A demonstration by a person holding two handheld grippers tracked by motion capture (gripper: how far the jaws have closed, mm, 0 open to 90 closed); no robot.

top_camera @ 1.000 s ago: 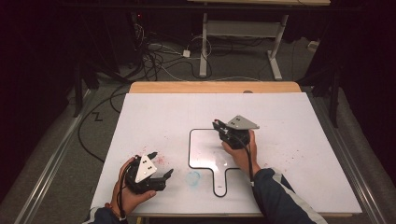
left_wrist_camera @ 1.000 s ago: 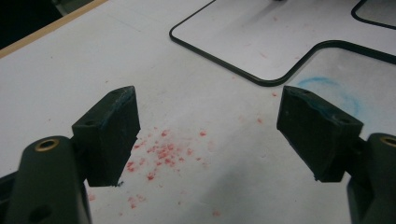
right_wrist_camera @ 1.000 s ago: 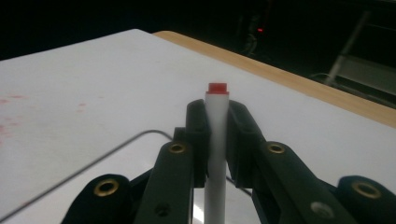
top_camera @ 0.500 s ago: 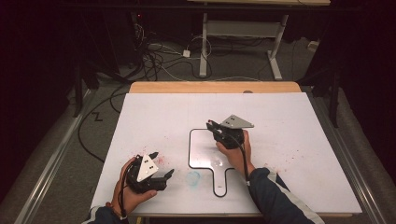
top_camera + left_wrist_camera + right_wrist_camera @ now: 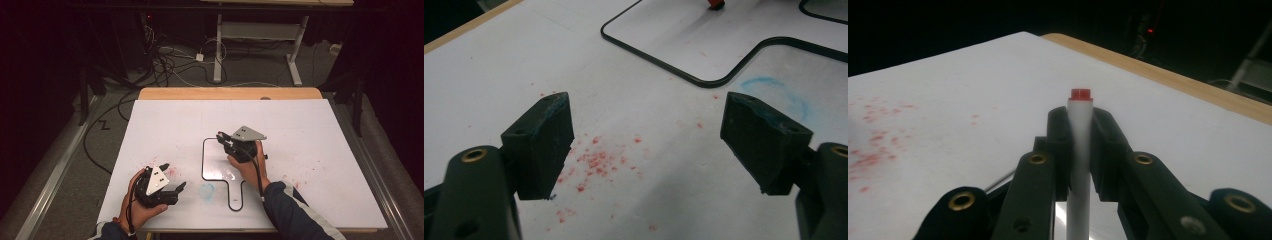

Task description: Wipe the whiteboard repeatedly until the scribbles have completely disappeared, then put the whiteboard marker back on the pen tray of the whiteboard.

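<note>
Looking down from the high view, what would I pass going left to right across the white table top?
Left gripper, open, in the person's hand → faint blue smudge → black outline of a paddle shape drawn on the white surface → right gripper holding a white marker → scattered red specks.

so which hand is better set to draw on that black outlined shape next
Right. The right gripper is shut on the white marker with a red end and sits over the outlined shape. The left gripper is open, holds nothing, and sits off to the side above red specks.
</note>
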